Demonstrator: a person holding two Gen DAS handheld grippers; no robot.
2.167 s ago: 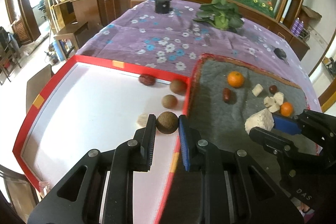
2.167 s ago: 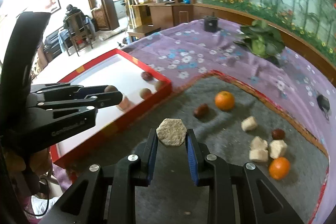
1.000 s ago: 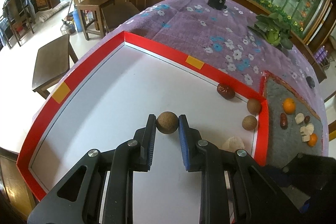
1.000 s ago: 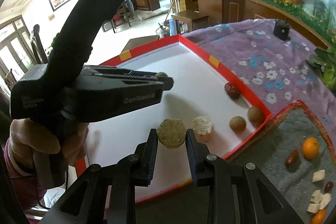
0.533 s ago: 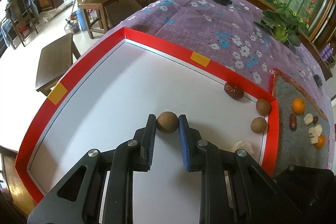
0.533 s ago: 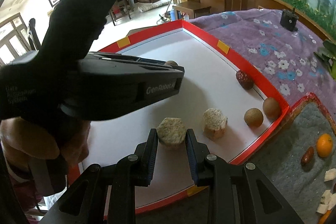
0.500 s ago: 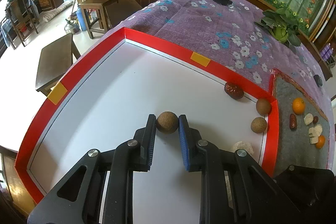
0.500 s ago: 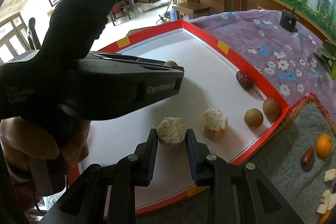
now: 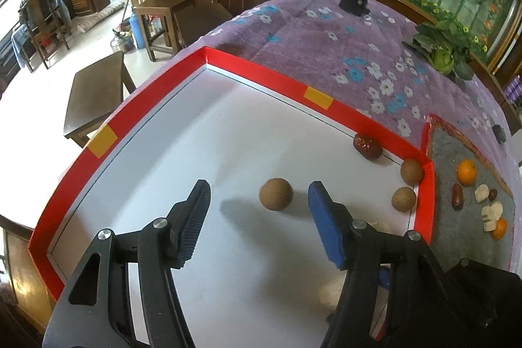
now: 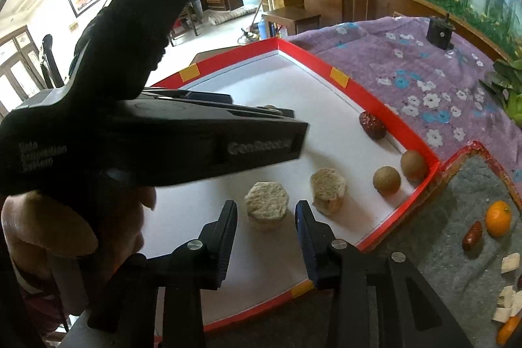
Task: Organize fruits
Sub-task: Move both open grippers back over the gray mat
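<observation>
Your left tool [image 9: 259,201] tilts down, its jaws just opened wide around the brown ball [image 9: 276,194] on the red tray [image 9: 254,69]. Your right tool [image 10: 266,217] has also just opened, loosely flanking the hexagonal cake [image 10: 266,205]; two more balls lie at 3 o'clock.

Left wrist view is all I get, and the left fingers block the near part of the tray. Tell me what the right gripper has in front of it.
Observer: A beige hexagonal block stands between the fingers of the right gripper, on the white floor of the red tray.
Operator: Say whether it is gripped.
Observer: It is not. The jaws have just been opening, and a narrow gap shows on each side of the block.
Operator: Name what stands next to it.
Observer: A second beige block, rounder, stands just to its right and apart from it.
</observation>
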